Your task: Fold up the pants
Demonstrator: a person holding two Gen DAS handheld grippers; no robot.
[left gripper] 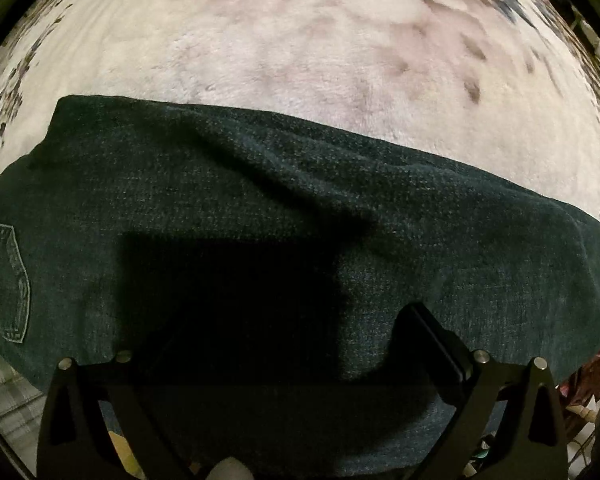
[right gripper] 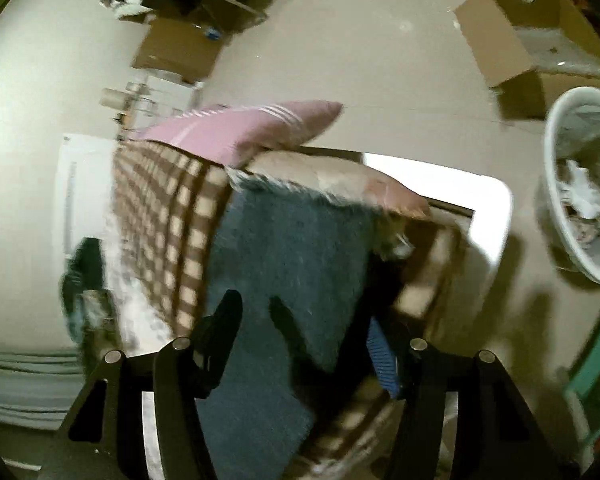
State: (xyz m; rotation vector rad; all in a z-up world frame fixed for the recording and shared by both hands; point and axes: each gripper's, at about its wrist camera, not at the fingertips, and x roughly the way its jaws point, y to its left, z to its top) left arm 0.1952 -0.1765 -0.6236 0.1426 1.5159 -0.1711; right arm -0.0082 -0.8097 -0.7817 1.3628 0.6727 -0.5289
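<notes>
Dark denim pants (left gripper: 260,208) lie folded lengthwise across a fluffy white blanket (left gripper: 300,52) in the left wrist view, with a back pocket (left gripper: 4,280) at the far left. My left gripper (left gripper: 276,344) hovers close over the near edge of the pants; its right finger (left gripper: 432,340) shows against the denim, the left one is lost in shadow, and the jaws stand apart. My right gripper (right gripper: 300,340) is open and empty, raised and tilted over the bed's edge, away from the pants. The pants do not show in the right wrist view.
The right wrist view shows a brown checked cover (right gripper: 160,216), a blue fuzzy blanket (right gripper: 292,248) and a pink pillow (right gripper: 240,128) on the bed. On the floor stand cardboard boxes (right gripper: 512,32) and a white laundry basket (right gripper: 580,184).
</notes>
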